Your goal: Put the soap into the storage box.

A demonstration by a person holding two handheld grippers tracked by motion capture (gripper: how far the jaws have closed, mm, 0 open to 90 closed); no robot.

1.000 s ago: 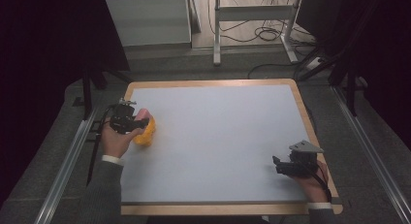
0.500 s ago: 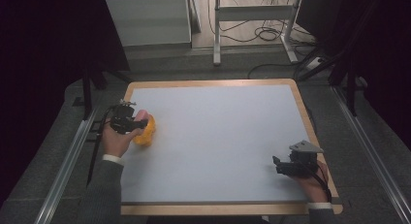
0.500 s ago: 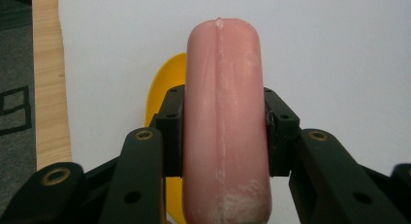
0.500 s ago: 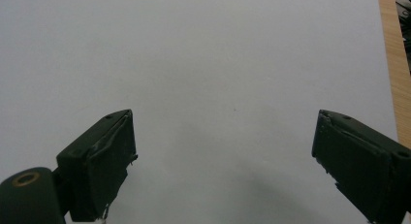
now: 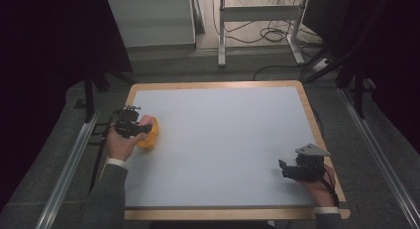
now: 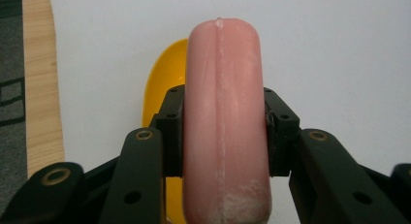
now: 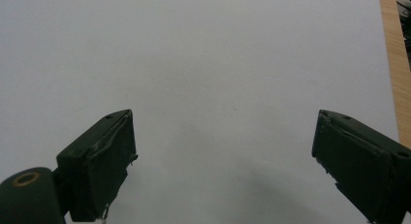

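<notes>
My left gripper (image 5: 136, 127) sits near the left edge of the white table top (image 5: 228, 135). In the left gripper view its jaws are shut on a pink sausage-shaped piece (image 6: 224, 117), one black pad pressing each long side. That pink piece (image 5: 146, 121) is held just over a yellow curved object (image 5: 149, 138), whose yellow rim (image 6: 162, 78) shows to its left on the mat. Whether the two touch I cannot tell. My right gripper (image 5: 283, 168) rests near the table's front right corner; in the right gripper view its jaws (image 7: 223, 156) stand wide apart with nothing between them.
A wooden border (image 5: 218, 84) frames the white mat. Metal rails (image 5: 69, 164) run along both sides of the table. Beyond the far edge stand a white cabinet (image 5: 151, 21) and a metal frame (image 5: 257, 13) with cables on the floor.
</notes>
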